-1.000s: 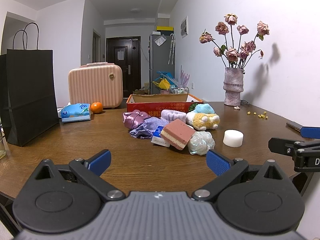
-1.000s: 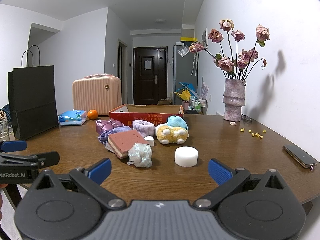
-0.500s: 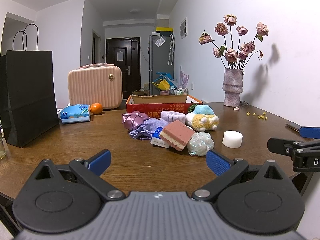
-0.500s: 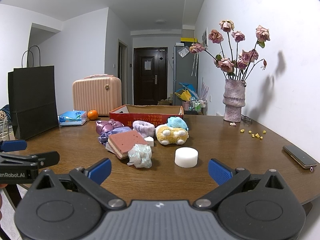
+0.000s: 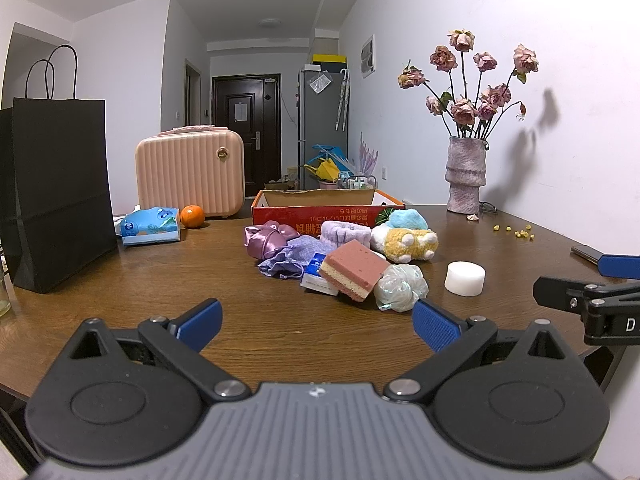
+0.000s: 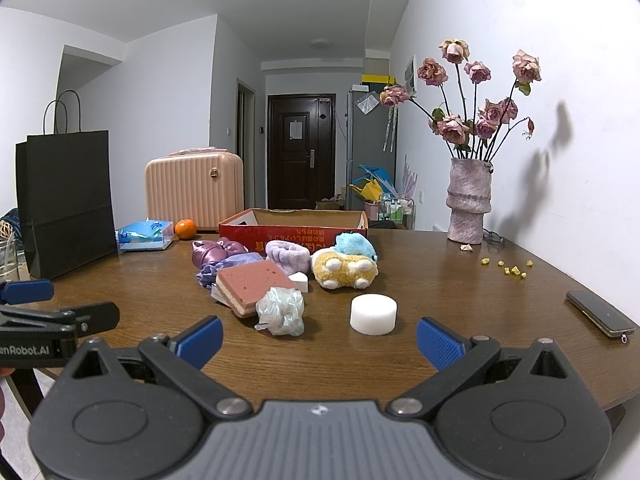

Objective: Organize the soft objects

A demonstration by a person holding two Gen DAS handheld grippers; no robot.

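Left hand-held gripper [image 5: 316, 324] spread wide and empty, right hand-held gripper [image 6: 318, 340] likewise, soft pile at 12 o'clock on table [image 5: 160, 304], pink sponge [image 5: 354, 274] touching mesh puff [image 5: 400, 286]

— What sort of place was it?

— A home, a lived-in flat. Ahead of the gripper stood a brown wooden dining table [image 6: 420, 280] with a vase of dried roses [image 6: 469, 200] at its far right, against a white wall.

— Anything else homely?

— A small pink suitcase [image 6: 195, 190] and a black paper bag [image 6: 66, 200] sat far left, an orange [image 6: 185, 228] beside them. Beyond the table a hallway ran to a dark front door [image 6: 301, 152], with a grey fridge [image 6: 370, 148] to its right.
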